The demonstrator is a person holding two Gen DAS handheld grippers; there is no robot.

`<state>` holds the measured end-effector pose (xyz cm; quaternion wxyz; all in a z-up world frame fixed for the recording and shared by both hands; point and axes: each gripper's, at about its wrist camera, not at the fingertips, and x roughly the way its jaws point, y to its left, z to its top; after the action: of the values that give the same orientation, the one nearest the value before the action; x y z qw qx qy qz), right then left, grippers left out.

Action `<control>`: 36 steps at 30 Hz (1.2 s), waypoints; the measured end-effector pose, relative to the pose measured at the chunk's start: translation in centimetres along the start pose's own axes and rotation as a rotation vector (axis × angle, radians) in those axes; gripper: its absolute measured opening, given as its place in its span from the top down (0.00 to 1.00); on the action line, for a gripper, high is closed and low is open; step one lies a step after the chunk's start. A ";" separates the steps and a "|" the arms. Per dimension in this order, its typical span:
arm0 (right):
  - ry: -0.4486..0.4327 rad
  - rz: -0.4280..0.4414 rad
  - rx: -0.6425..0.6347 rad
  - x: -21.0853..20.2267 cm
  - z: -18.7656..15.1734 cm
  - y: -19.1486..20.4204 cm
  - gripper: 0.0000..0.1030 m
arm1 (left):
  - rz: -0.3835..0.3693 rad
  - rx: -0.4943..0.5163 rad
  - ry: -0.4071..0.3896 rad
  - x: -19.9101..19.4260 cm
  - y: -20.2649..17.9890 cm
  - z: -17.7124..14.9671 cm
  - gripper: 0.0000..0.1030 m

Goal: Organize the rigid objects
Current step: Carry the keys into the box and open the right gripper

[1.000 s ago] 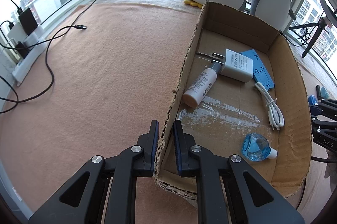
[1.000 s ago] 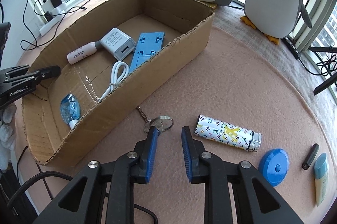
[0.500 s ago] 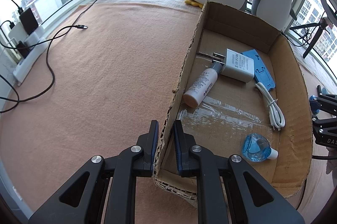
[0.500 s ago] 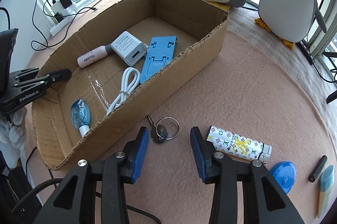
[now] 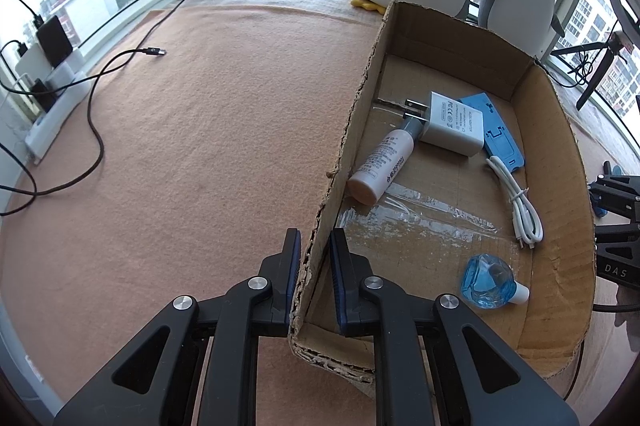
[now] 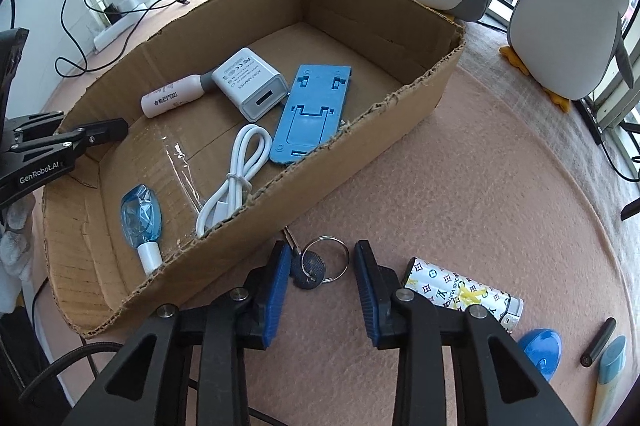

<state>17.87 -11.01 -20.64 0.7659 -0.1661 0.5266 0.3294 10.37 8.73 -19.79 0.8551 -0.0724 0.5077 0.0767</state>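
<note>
Both right gripper [image 6: 319, 286] fingers are spread around the key [image 6: 308, 265] on the surface; lower further, then squeeze its dark head. Farther left, keep the left gripper [image 5: 314, 262] clamped on the box [image 5: 560, 130] wall.

black grippers [image 6: 320, 278] | blue-padded jaws | silver screws | "GenRobot.AI" marking

"GenRobot.AI" is read in white on the black body of the left gripper [image 6: 105, 130]. "DAS" is seen on the right gripper [image 5: 612, 210] at the frame edge. "AC/DC ADAPTER" is made out on the white charger [image 6: 250, 84]. A monogram print with "LOUIS VUITTON" is carried by the patterned lighter [image 6: 464, 292]. Print on the white bottle [image 5: 382, 162] is too small to be read.
</note>
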 end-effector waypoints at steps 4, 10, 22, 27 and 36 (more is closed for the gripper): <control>-0.006 0.003 0.016 -0.3 -0.3 -0.3 0.80 | 0.000 0.000 0.000 0.0 0.0 0.0 0.87; -0.037 -0.010 0.032 -1.2 -1.1 -0.4 0.80 | 0.000 0.000 0.000 0.0 0.0 0.0 0.87; -0.133 -0.093 0.038 -5.7 -1.7 -0.3 0.80 | -0.002 -0.002 0.000 0.0 0.1 0.0 0.87; -0.207 -0.086 0.054 -9.0 -1.0 -0.2 0.80 | -0.004 -0.003 0.001 0.0 0.1 0.1 0.87; -0.323 0.051 0.061 -12.2 3.2 3.5 0.80 | -0.004 -0.002 0.000 0.0 0.1 0.1 0.87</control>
<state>14.92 -10.60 -7.93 0.8367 -0.0744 0.4105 0.3547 10.43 8.83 -19.72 0.8551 -0.0743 0.5076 0.0757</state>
